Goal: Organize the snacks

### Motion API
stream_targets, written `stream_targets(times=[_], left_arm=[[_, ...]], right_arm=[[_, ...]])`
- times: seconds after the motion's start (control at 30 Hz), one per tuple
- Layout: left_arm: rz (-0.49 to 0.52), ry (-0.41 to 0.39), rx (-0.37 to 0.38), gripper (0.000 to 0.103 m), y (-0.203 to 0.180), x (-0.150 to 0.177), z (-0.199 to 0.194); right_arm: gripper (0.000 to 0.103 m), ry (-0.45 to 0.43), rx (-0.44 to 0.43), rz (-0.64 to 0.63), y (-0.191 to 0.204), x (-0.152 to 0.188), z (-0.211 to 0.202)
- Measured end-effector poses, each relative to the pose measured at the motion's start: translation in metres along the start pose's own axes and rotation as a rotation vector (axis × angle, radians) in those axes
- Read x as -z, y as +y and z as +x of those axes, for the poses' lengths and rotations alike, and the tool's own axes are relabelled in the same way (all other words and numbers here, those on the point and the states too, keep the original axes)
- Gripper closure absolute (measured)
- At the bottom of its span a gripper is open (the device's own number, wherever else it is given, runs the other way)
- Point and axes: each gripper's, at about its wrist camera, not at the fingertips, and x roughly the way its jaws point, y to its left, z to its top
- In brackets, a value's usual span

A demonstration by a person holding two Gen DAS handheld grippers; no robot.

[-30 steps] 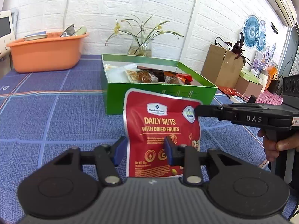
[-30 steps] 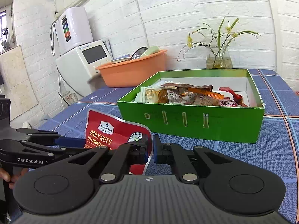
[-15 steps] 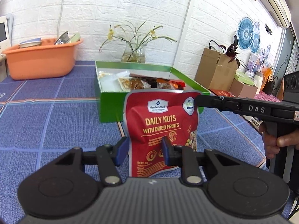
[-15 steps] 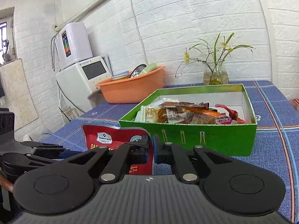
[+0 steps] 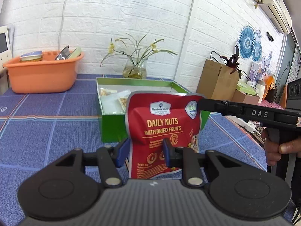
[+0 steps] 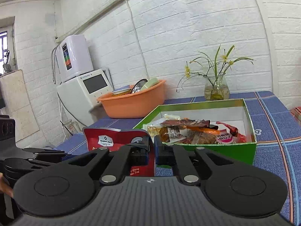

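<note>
A red "Daily Nuts" pouch (image 5: 161,130) stands upright in the air in front of the green snack box (image 5: 111,126). My right gripper (image 6: 152,151) is shut on the pouch's top right corner; in the left wrist view it reaches in from the right (image 5: 202,104). My left gripper (image 5: 145,150) is open, its blue pads (image 5: 122,150) on either side of the pouch's lower left part; I cannot tell if they touch it. The pouch shows in the right wrist view (image 6: 116,141) too. The box (image 6: 207,150) holds several snack packets (image 6: 190,132).
An orange basin (image 5: 41,73) with dishes stands at the back left of the blue-tiled table (image 5: 47,135). A glass vase with flowers (image 5: 134,69) is behind the box. Cardboard boxes (image 5: 216,81) stand to the right. White appliances (image 6: 82,92) stand past the table's left end.
The pouch has been lifted higher by the right gripper, and both grippers have risen with it. The left gripper's pads stay apart around it.
</note>
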Motion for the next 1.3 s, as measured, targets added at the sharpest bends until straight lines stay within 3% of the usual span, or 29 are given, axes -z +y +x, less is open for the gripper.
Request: stream_targets(times=[0.3, 0.53, 0.63, 0.77, 0.93, 0.97, 1.0, 1.07, 1.13, 1.2, 1.3], left_arm=[[0.018, -0.069, -0.019, 0.081, 0.000, -0.044, 0.008], [-0.013, -0.093, -0.017, 0.080, 0.003, -0.090, 0.048], [-0.018, -0.093, -0.014, 0.078, 0.000, -0.107, 0.074], [0.051, -0.058, -0.048, 0.069, -0.011, -0.118, 0.110], [0.007, 0.003, -0.027, 0.064, -0.003, -0.113, 0.145], [0.006, -0.003, -0.029, 0.059, -0.003, -0.112, 0.149], [0.009, -0.013, -0.035, 0.048, -0.002, -0.112, 0.153], [-0.005, -0.033, -0.026, 0.039, 0.002, -0.112, 0.159], [-0.017, -0.036, -0.045, 0.039, 0.004, -0.112, 0.159], [0.012, -0.049, -0.080, 0.036, 0.003, -0.109, 0.156], [0.086, -0.068, -0.136, 0.030, -0.004, -0.102, 0.146]], right_arm=[[0.090, -0.053, 0.007, -0.007, -0.005, -0.041, 0.012], [0.088, -0.137, 0.034, 0.016, -0.029, -0.074, 0.025], [0.082, -0.178, 0.062, 0.031, -0.041, -0.079, 0.033], [0.081, -0.205, 0.086, 0.040, -0.060, -0.072, 0.044], [0.081, -0.153, 0.117, 0.122, -0.090, -0.057, 0.059], [0.081, -0.146, 0.119, 0.138, -0.096, -0.055, 0.061], [0.081, -0.142, 0.119, 0.157, -0.100, -0.053, 0.063], [0.069, -0.127, 0.125, 0.200, -0.108, -0.053, 0.068], [0.059, -0.101, 0.139, 0.243, -0.115, -0.052, 0.075], [0.054, -0.083, 0.180, 0.226, -0.113, -0.050, 0.081], [0.034, -0.077, 0.260, 0.155, -0.104, -0.046, 0.083]])
